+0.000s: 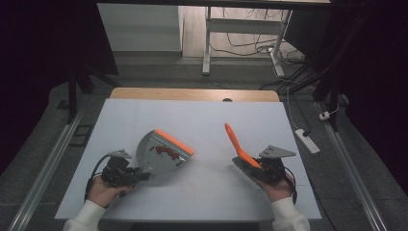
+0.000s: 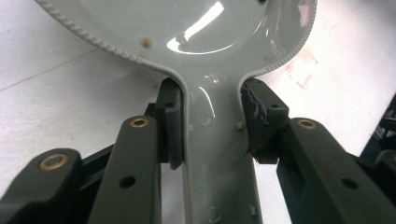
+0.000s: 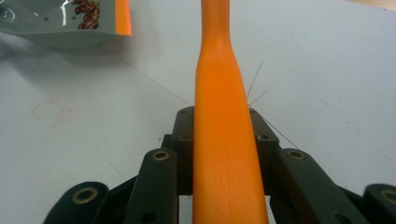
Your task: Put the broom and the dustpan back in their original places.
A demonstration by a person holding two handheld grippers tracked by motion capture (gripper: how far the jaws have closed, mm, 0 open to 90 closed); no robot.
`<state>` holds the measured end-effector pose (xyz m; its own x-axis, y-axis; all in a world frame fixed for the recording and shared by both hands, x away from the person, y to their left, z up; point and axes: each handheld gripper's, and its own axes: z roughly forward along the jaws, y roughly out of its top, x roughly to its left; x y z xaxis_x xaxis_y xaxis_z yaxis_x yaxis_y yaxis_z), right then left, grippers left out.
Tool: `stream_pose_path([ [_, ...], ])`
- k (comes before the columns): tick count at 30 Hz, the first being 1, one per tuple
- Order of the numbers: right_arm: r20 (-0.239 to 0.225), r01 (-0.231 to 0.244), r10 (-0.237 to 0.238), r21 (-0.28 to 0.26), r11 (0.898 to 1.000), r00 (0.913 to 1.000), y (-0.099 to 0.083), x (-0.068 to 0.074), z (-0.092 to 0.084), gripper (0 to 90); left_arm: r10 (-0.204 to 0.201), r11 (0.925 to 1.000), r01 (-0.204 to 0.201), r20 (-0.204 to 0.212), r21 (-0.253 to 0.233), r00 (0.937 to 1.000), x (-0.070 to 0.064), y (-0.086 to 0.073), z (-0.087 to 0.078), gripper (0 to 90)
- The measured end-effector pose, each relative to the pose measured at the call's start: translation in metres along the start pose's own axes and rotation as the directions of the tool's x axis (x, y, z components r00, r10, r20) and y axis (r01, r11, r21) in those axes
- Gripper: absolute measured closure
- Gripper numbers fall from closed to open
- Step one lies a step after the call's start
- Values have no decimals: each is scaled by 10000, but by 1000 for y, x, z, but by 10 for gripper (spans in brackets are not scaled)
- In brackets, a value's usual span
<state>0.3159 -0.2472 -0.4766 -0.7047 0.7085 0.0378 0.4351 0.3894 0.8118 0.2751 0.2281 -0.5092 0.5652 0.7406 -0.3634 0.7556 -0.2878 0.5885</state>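
Observation:
A grey dustpan [image 1: 161, 151] with an orange front lip lies on the white table, with several small red bits inside it. My left gripper [image 1: 139, 173] is shut on the dustpan's grey handle [image 2: 217, 154], a pad [image 2: 169, 122] pressing on each side. An orange brush [image 1: 236, 142] rises toward the table's far side from my right gripper [image 1: 252, 168], which is shut on its orange handle [image 3: 224, 140]. The brush's bristle end [image 1: 243, 166] lies by the jaws. The dustpan [image 3: 70, 18] sits off to the upper left in the right gripper view.
The white table top [image 1: 202, 115] has a wooden strip along its far edge. A white power strip [image 1: 307, 140] lies on the floor to the right. A metal frame with cables [image 1: 240, 43] stands beyond the table. Rails run along both sides.

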Motion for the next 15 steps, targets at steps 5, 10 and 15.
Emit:
stream_pose_path([
  [5,-188,63,-62,56,10000,9998,1,1,1,700,-240,9995,237,-156,-192,9996,-1,-3,-1,616],
  [10,-299,-112,114,68,9999,9995,2,1,-1,700,-630,9975,616,-407,-358,9972,-1,-9,-3,616],
  [15,-240,-307,308,60,9995,9992,0,-2,-6,700,-1024,9934,980,-769,-589,9918,-2,-11,-5,617],
])
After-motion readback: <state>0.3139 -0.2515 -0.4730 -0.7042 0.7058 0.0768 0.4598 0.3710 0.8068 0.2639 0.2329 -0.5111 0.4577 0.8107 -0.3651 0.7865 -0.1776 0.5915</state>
